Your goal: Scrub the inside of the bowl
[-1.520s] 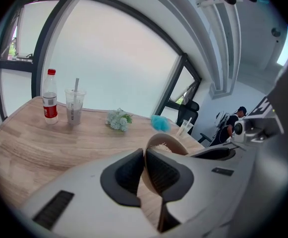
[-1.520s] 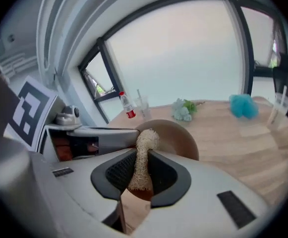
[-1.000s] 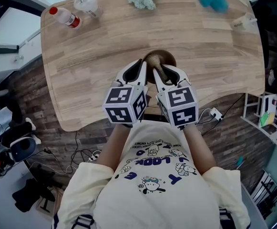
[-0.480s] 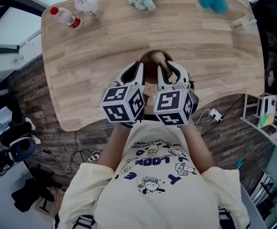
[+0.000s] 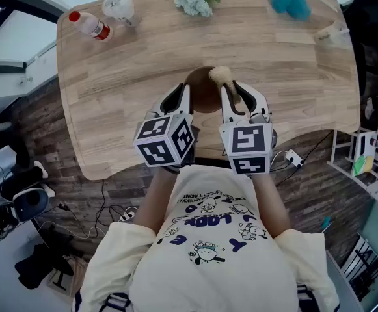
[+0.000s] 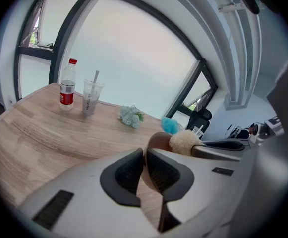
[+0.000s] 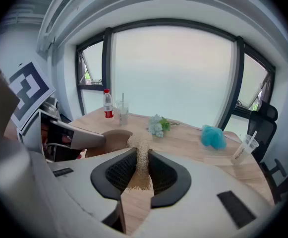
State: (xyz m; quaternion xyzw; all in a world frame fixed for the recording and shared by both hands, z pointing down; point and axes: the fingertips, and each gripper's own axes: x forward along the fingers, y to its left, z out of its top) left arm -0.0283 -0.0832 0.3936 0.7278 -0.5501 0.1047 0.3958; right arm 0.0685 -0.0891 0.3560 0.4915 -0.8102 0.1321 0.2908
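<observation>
Since a second ago the right gripper [image 7: 142,168] is lifting, its jaws pinching tight the tan fibrous scrubber [image 5: 220,75] and carrying it to the round brown bowl's [image 5: 200,99] one o'clock rim. The left gripper [image 6: 144,171] is clamping the bowl's nine o'clock rim on the pale wooden table [image 5: 123,64].

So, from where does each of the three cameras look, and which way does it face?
Head view: on the person's head, steeply down at the wooden table; shirt, forearms, left gripper and right gripper show.
Left gripper view: on the left gripper, along its jaws clamping the bowl rim.
Right gripper view: on the right gripper, along its jaws clamping the loofah scrubber.
Shared: both gripper views show bowl, loofah scrubber, red-capped bottle.
</observation>
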